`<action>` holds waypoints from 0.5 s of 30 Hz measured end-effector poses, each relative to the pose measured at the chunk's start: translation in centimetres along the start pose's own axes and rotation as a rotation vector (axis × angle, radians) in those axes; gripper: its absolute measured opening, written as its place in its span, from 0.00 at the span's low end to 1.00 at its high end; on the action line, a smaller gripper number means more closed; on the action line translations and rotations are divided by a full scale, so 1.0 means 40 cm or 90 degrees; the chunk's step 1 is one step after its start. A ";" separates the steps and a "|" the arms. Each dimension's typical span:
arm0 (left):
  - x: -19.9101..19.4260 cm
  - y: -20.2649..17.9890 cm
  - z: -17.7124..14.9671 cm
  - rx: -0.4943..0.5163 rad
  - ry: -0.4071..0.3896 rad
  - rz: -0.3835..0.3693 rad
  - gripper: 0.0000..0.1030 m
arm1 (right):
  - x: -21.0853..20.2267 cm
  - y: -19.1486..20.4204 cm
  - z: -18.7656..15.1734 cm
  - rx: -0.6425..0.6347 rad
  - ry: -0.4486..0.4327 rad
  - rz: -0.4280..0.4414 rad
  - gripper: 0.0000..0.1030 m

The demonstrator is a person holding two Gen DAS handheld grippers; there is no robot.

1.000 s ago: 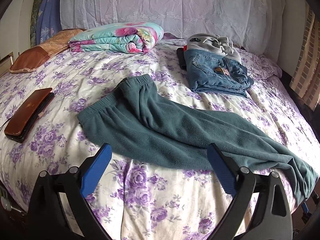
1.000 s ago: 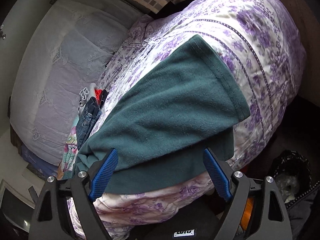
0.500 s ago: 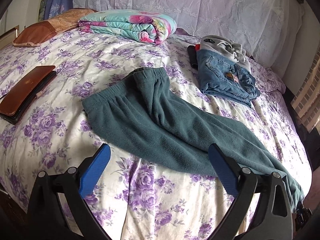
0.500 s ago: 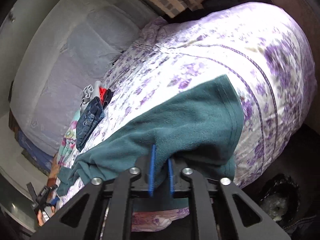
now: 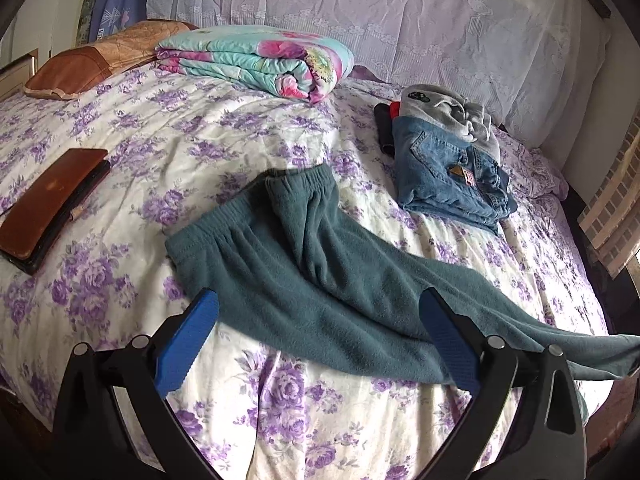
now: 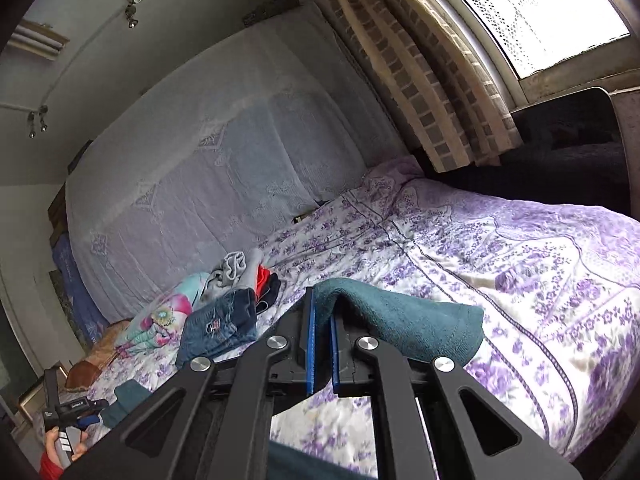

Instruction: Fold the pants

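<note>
My right gripper (image 6: 322, 344) is clamped on the hem of the teal pants (image 5: 320, 276), which sprawl across the floral bedspread (image 5: 192, 136); that lifted end is cut off at the left view's edge. My left gripper (image 5: 320, 334) gapes above them, holding nothing.

Two wrist fisheyes over one bed.
Left view looks down across the purple-flowered white bedspread (image 5: 208, 128) toward the headboard; right view skims level, close; both share the folded blue denim jeans (image 5: 452, 176) (image 6: 220, 328).

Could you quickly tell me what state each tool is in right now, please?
Left tool: open, holding nothing.
Right tool: closed on the green pants at the leg end.
</note>
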State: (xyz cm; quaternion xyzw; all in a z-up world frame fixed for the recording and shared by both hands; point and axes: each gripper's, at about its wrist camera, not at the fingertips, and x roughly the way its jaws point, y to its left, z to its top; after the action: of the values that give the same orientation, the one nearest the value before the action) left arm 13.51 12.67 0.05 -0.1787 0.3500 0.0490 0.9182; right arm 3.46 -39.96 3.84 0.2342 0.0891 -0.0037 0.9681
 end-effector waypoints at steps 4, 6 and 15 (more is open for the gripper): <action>0.008 0.001 0.070 0.016 -0.018 0.015 0.95 | 0.092 -0.022 0.023 0.028 0.010 -0.015 0.06; 0.036 0.008 0.104 0.023 -0.008 0.043 0.95 | 0.125 -0.049 0.019 0.067 0.026 -0.018 0.06; 0.173 0.024 0.213 0.072 0.037 0.091 0.95 | 0.175 -0.107 -0.029 0.094 0.084 -0.054 0.06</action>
State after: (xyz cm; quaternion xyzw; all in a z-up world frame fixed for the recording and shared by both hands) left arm 23.81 16.41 1.10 -0.1023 0.3908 0.0894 0.9104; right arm 9.96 -43.02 -0.32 0.3006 0.1617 -0.0357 0.9393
